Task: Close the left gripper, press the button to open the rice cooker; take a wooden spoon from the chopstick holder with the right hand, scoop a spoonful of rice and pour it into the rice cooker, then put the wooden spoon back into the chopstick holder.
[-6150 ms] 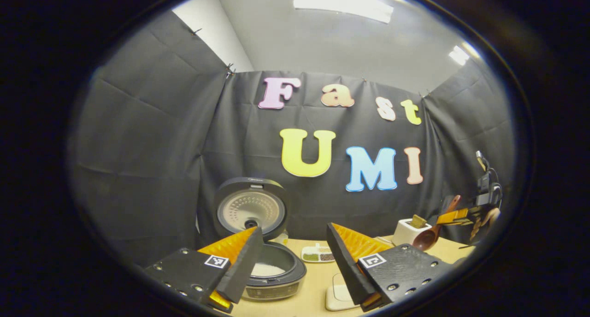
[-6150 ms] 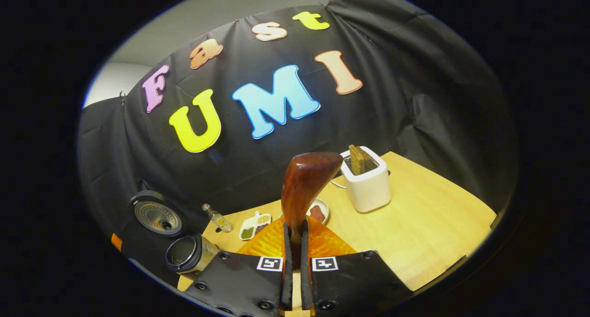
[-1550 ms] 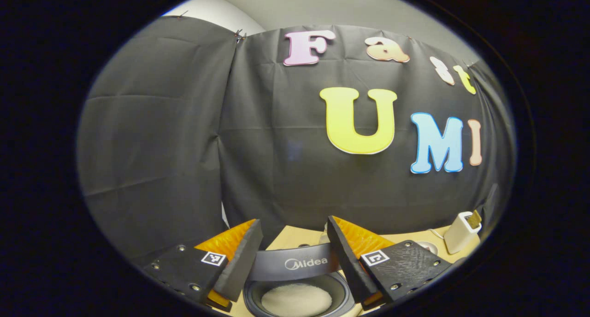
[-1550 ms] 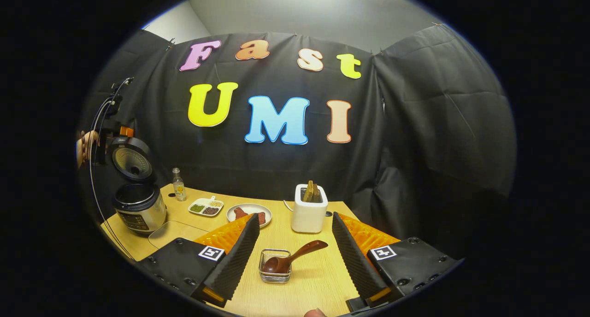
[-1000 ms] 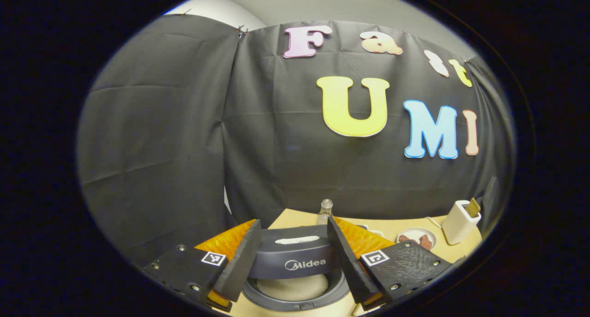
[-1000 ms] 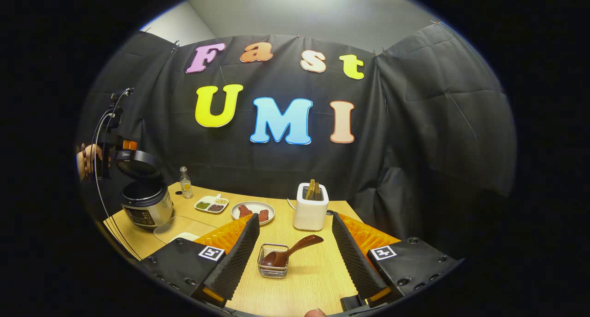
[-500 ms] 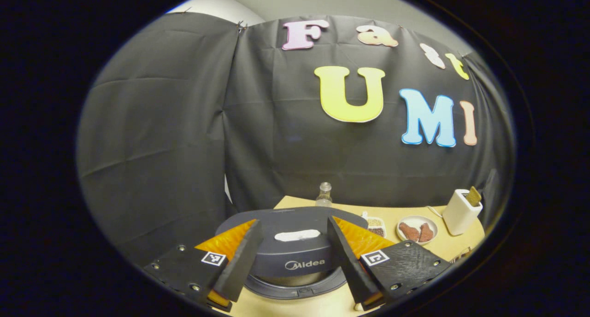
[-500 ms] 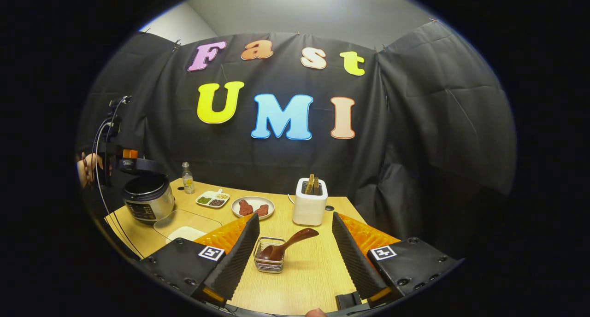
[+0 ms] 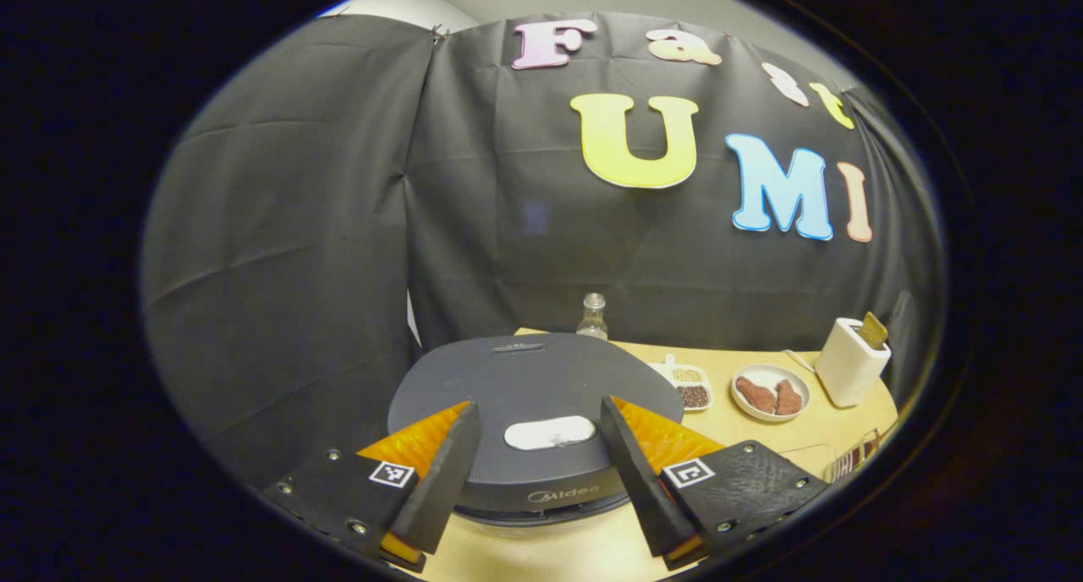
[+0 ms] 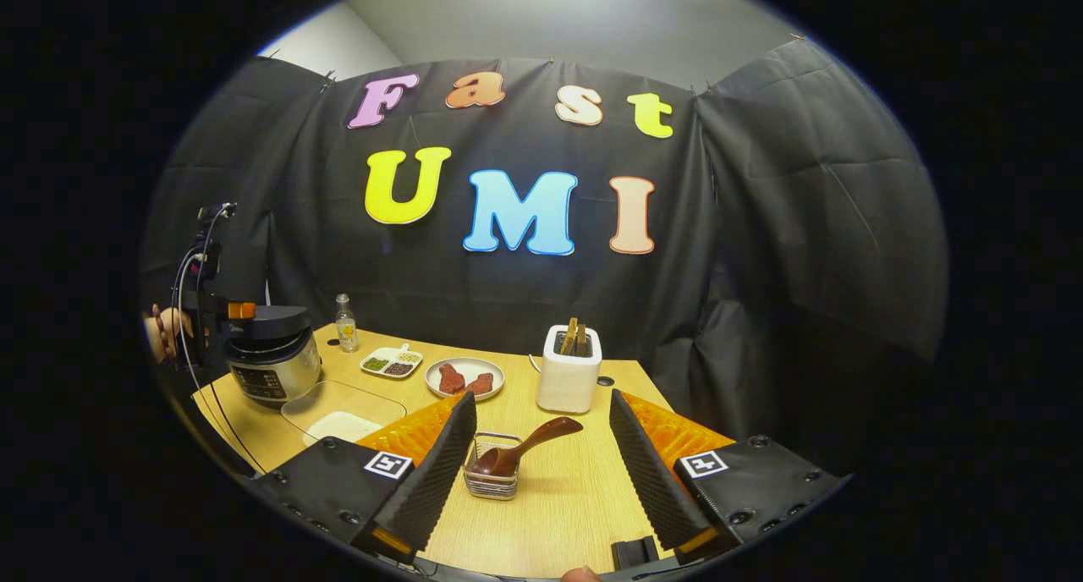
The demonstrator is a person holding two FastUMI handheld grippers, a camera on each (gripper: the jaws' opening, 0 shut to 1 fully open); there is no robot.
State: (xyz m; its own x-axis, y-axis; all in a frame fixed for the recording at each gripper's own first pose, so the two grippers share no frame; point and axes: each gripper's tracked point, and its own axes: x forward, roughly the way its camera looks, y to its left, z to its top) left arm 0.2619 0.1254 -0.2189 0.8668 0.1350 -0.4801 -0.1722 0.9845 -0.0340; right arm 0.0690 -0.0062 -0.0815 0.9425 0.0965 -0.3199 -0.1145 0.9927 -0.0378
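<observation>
The rice cooker (image 9: 533,379) stands with its dark grey lid down. My left gripper (image 9: 539,409) is open right over the lid's front, one finger on each side of the white oval button (image 9: 548,434). In the right gripper view the rice cooker (image 10: 272,360) is at the far left, with the left gripper (image 10: 216,311) and a hand (image 10: 161,328) at its lid. The wooden spoon (image 10: 526,447) lies bowl-down in the wire chopstick holder (image 10: 492,479), its handle leaning right. My right gripper (image 10: 541,400) is open and holds nothing, a little behind the holder.
A glass tray of rice (image 10: 343,414) lies before the cooker. Along the back of the wooden table (image 10: 558,514) stand a small bottle (image 10: 343,321), a divided dish (image 10: 387,362), a plate of red pieces (image 10: 464,377) and a white toaster (image 10: 568,379).
The cooker's lid has swung down from open to closed, with my left gripper following it. My right gripper, which held the spoon six seconds ago, has let it go into the holder.
</observation>
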